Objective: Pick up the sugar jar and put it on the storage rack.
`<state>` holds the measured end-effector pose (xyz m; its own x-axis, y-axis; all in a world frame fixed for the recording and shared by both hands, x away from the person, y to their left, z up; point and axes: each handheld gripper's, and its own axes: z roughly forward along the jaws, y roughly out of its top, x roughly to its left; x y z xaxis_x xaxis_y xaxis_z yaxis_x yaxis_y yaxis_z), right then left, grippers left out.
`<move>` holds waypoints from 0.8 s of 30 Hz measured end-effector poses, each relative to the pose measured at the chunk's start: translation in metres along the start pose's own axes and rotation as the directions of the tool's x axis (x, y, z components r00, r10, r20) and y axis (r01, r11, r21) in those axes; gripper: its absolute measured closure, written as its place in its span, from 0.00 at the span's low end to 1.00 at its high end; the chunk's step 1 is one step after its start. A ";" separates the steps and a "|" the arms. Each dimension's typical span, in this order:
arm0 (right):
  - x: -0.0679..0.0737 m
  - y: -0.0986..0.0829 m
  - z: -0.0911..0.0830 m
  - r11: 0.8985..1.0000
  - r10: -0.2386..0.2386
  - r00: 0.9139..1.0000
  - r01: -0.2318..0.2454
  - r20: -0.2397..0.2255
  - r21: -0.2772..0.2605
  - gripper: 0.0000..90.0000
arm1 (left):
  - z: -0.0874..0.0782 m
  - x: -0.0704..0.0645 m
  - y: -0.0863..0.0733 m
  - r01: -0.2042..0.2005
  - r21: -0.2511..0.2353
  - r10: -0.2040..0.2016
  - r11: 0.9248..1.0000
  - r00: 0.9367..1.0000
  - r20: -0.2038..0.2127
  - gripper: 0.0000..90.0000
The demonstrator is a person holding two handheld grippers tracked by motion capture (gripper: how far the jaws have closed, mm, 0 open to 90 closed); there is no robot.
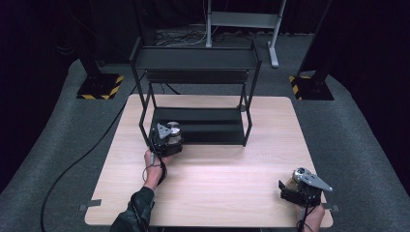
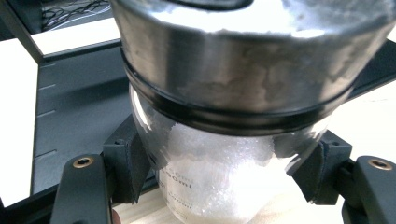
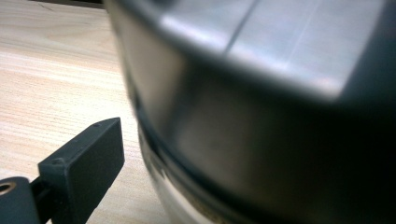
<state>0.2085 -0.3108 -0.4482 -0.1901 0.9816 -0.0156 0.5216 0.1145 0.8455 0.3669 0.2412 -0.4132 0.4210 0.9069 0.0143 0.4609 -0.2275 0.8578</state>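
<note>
Step in hand, as judged: the left gripper (image 1: 170,137) is carrying a glass jar (image 2: 219,186) with a metal lid (image 2: 247,65) to the lower shelf (image 1: 212,126) of the black rack (image 1: 196,58). In the high view that jar (image 1: 173,131) sits at the near left corner of the shelf, about at its front edge. Cannot tell if its base is on the shelf or still over the table (image 1: 212,169).

Left gripper view: both jaws press the glass body just under the lid, one each side, so it is closed on the jar. White grains fill the jar.

The right gripper (image 1: 296,186) is at the near right corner of the table, well apart from the rack. A second jar (image 1: 299,175) with a metal lid is in front of it. Right gripper view is blurred and very close: one pad (image 3: 88,163) stands just left of that jar (image 3: 261,130), a thin gap seems to show, and the other jaw is out of sight. Cannot tell whether it grips.

Next move, judged: ease the left jar farther onto the shelf, clear of the near left post, set it flat, then spread the jaws. The upper shelf overhangs, so keep low.

Count: two jars, two metal lids, two grippers, one rack with two shelves, one table.
</note>
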 end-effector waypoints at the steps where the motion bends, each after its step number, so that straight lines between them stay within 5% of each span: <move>1: 0.000 0.000 0.000 1.000 0.000 1.000 0.000 -0.001 0.001 0.02 | 0.001 0.000 0.000 0.002 -0.001 -0.002 1.000 1.000 0.002 0.33; 24: 0.000 0.000 0.000 1.000 0.000 1.000 0.000 0.000 0.001 0.02 | 0.013 -0.005 0.013 -0.013 -0.007 0.013 1.000 1.000 0.016 0.33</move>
<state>0.2085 -0.3105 -0.4481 -0.1899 0.9817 -0.0153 0.5223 0.1142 0.8451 0.3810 0.2290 -0.4087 0.4393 0.8982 0.0170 0.4499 -0.2363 0.8613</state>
